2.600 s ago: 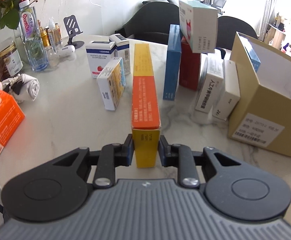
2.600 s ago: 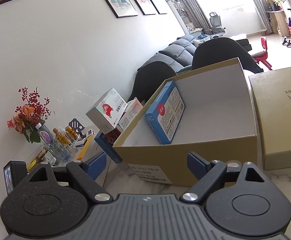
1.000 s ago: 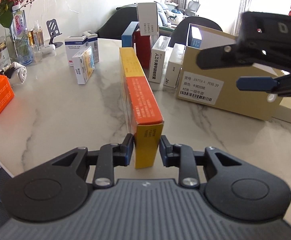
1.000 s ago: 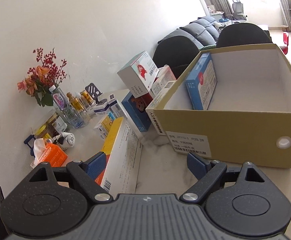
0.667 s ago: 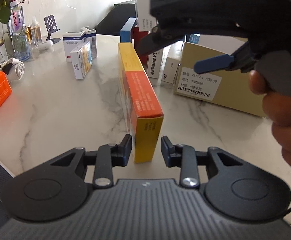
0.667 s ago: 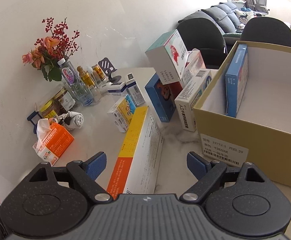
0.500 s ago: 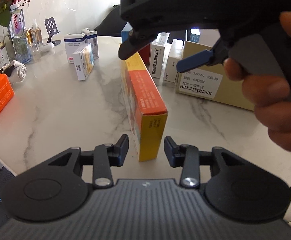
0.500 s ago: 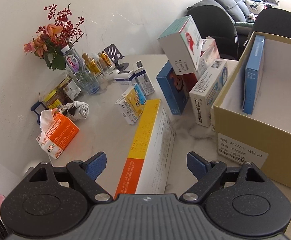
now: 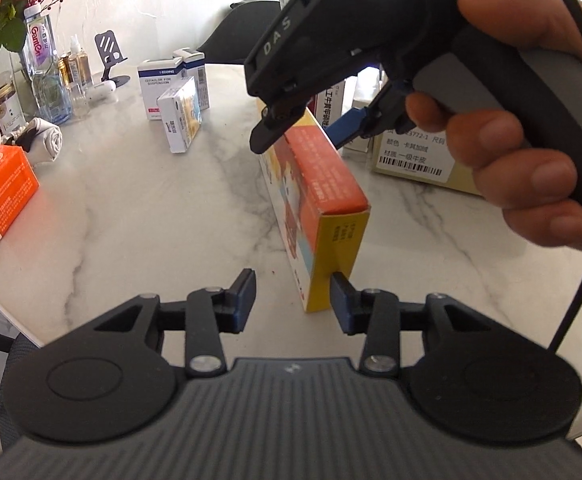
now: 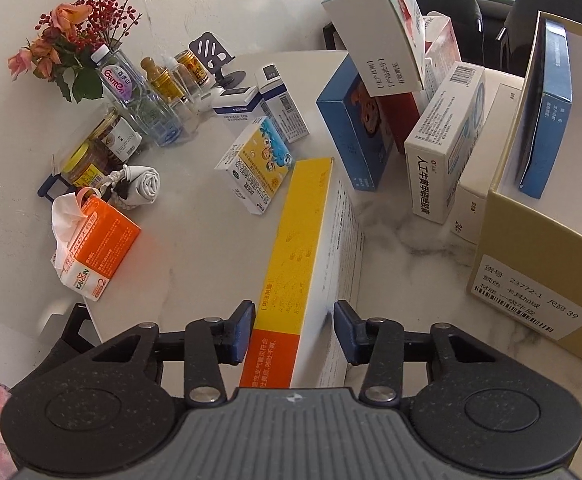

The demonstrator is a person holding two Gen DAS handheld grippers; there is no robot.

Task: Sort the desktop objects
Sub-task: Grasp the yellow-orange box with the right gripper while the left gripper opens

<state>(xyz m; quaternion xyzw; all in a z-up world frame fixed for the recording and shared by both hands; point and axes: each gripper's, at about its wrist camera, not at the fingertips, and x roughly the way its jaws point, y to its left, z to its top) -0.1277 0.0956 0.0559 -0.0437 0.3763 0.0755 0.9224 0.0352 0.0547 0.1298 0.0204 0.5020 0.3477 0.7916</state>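
Note:
A long yellow and orange box [image 9: 323,208] stands on its long edge on the marble table [image 9: 139,216]. My left gripper [image 9: 293,296] is open at the box's near end; its right finger is close to the yellow end face. My right gripper [image 10: 295,322] is above the box [image 10: 303,248], jaws astride its top edge with gaps on both sides. In the left wrist view the right gripper [image 9: 311,130] reaches down over the box's middle. A tan cardboard box [image 10: 539,248] stands to the right with a blue box [image 10: 547,108] inside.
Several medicine boxes [image 10: 443,144] lean against the cardboard box. A small box [image 10: 257,168] lies left of the long box. An orange tissue pack [image 10: 95,244], rolled cloth [image 10: 143,184], jars, bottles and a flower vase [image 10: 131,92] line the left and back. The table edge is near.
My left gripper has opened and let go of the long box, which now stands on the table. My right gripper has swung over the box and narrowed around its top.

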